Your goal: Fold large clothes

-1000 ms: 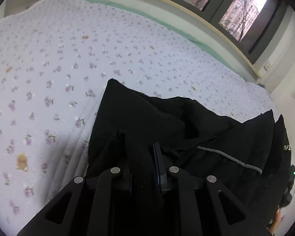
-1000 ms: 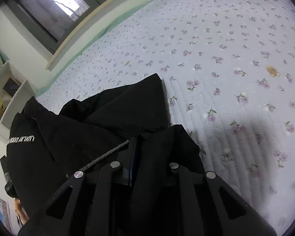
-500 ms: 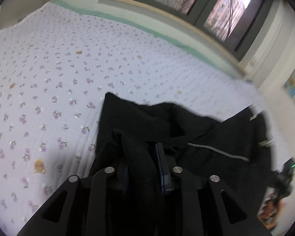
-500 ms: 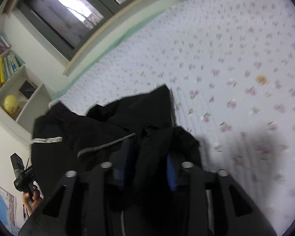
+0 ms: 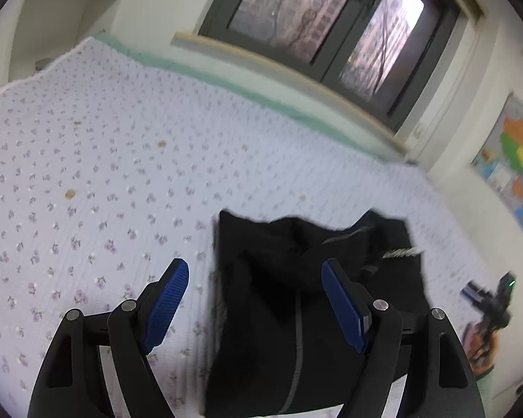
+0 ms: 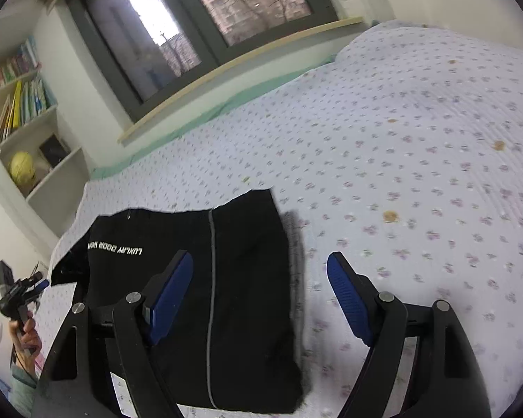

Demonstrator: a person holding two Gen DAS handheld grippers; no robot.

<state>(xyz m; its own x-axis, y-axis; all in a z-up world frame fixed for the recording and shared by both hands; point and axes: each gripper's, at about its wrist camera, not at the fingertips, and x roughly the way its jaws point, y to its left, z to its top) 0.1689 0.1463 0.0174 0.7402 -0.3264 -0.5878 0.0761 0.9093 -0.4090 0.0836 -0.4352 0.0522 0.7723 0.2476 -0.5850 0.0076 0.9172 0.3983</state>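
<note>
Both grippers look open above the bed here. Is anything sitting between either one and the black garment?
Nothing visible is. The left gripper and right gripper both hover open, and only open air separates them from the folded black garment with the grey stripe, which lies on the floral quilted bedspread. No other item rests on or beside it.

A floral bedspread [image 5: 129,160] covers the bed; a dark-framed window [image 6: 205,24] shows buildings outside; shelves [image 6: 24,104] hold books and a yellow ball [image 6: 22,170] (lower shelf); a colourful map [image 5: 516,167] hangs on the wall.
</note>
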